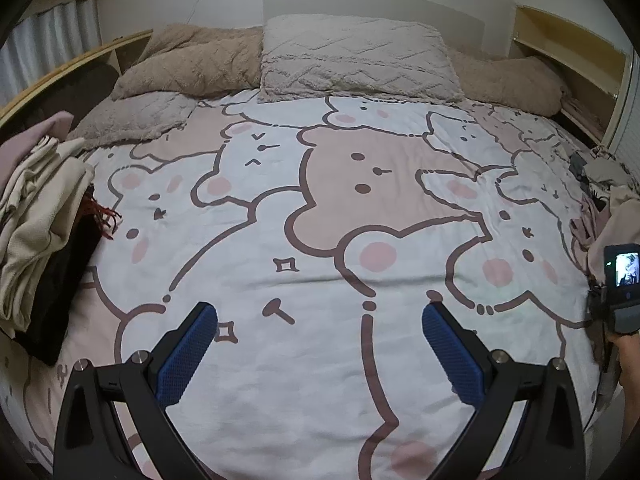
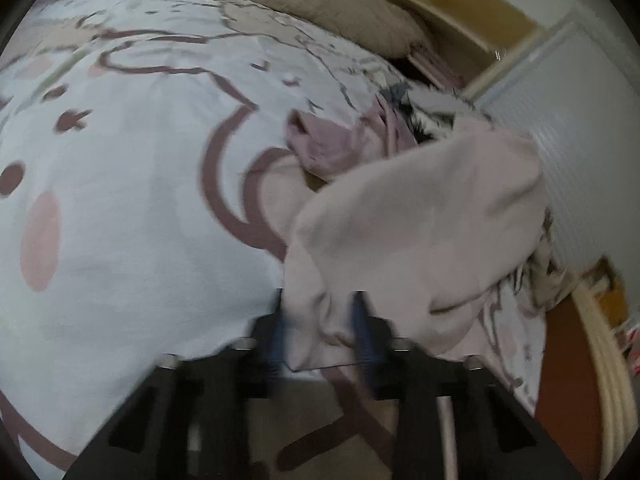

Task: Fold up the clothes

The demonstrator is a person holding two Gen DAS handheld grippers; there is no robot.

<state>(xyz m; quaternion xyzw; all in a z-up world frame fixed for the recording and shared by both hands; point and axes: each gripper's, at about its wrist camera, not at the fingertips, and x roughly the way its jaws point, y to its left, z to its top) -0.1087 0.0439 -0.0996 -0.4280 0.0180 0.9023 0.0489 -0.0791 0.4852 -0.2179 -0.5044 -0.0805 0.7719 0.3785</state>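
Here the pale pink garment [image 2: 420,220] is bunched between the blue pads of the right gripper [image 2: 320,320], which is clenched on a fold of it; the cloth rises from the fingers toward 1 o'clock in the blurred right wrist view, lifted off the bed at the near end. Just beyond it, toward 12 o'clock, a mauve garment [image 2: 332,144] lies crumpled on the cover, touching a black-and-white patterned piece [image 2: 432,112] at the bed's edge.

The left gripper [image 1: 320,340] hovers over the bedspread [image 1: 320,216] with its jaws spread wide and nothing between them. At 9 o'clock in its view sits a stack of folded clothes [image 1: 40,216], cream knit on top of a black item with red fringe. At 3 o'clock the other handheld unit's small camera screen [image 1: 626,268] shows, gripped by a hand whose skin is partly visible below it.

The bedspread is white with large pink and white cartoon bears outlined in brown, lying mostly smooth with faint creases. At 12 o'clock a textured grey pillow [image 1: 352,60] leans on the white headboard [image 1: 372,4], flanked by beige fluffy blankets [image 1: 192,64]. Wooden shelving [image 1: 568,48] stands at 2 o'clock, a curtain [image 1: 52,40] at 10 o'clock, and in the right wrist view reddish-brown floor [image 2: 568,360] shows at 4 o'clock
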